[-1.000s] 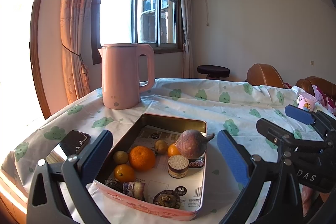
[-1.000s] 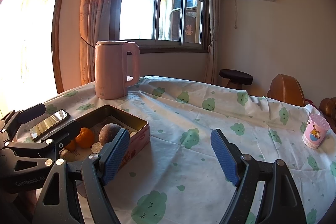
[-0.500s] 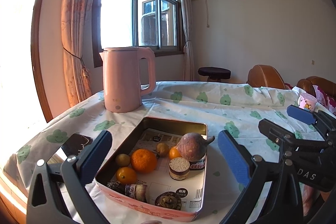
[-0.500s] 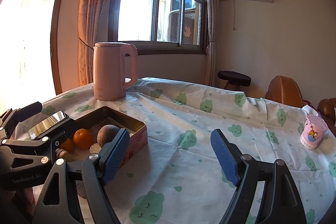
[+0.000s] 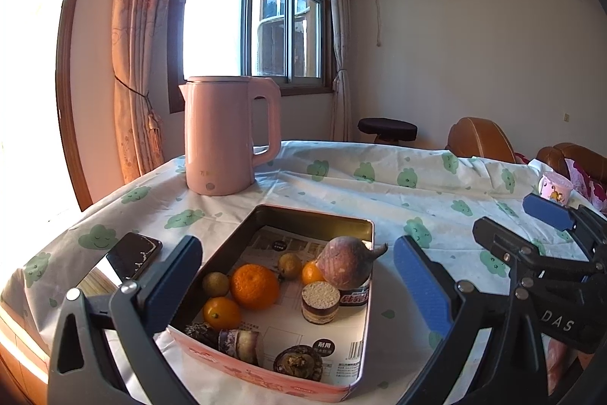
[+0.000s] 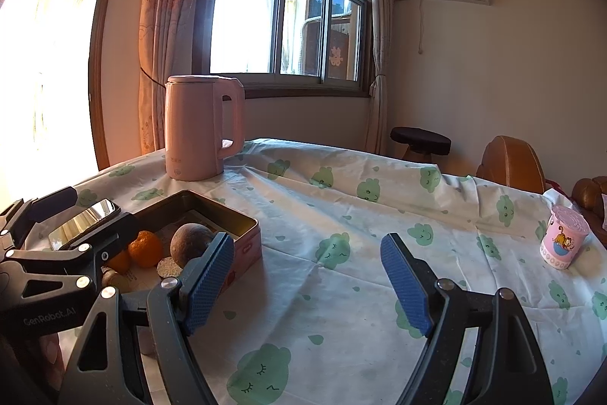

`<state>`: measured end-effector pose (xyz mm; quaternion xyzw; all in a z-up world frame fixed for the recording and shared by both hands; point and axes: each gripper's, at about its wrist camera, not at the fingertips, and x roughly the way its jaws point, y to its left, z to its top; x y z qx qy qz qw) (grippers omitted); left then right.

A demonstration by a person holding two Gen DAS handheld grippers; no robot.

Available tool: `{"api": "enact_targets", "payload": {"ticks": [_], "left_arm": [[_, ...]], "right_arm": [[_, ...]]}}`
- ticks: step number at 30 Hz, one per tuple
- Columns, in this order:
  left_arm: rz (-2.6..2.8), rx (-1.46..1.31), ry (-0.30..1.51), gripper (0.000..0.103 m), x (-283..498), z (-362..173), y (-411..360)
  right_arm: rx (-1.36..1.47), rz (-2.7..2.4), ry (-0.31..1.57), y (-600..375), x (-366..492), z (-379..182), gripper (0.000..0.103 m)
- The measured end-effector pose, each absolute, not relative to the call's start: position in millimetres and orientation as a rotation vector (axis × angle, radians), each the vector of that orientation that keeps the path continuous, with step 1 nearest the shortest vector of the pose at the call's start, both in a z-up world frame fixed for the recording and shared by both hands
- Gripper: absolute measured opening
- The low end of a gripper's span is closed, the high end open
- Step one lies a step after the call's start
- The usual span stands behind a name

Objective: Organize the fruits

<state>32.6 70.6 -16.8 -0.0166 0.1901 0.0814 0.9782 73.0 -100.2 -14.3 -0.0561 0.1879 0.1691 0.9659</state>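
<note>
Change: the left view is being widened compared with a second ago; the tin (image 5: 370, 295) and kettle (image 5: 224, 135) are being shown smaller and lower in the frame, so the left gripper (image 5: 292, 285) is judged as being drawn back and raised.
Meaning: no fruit is being carried away; the tin's contents are being left as they were.
Left jaws: being held wide apart, with nothing between them.
Right jaws: the right gripper (image 6: 307, 285) is also being held apart and empty, over bare tablecloth (image 6: 341, 215) at lower centre.
Fruit: the big orange (image 5: 255, 286), small oranges and brownish fruits are being kept inside the tin, lower centre of the left view, mixed with snack cakes (image 5: 320, 302).
Stage: sorting finished or pending cannot be told.
Edges: the phone (image 5: 132, 255) is lying near the table's left edge.
Room: open cloth is being left to the tin's right, up to the pink cup (image 6: 563, 238).
</note>
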Motion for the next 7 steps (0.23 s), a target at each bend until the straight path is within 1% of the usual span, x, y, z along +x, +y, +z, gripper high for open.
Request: {"api": "enact_targets", "payload": {"ticks": [7], "left_arm": [[0.142, -0.024, 0.400, 0.103, 34.7, -19.8, 63.3]], "right_arm": [[-0.113, 0.336, 0.386, -103.9, 73.8, -16.2, 0.081]]}}
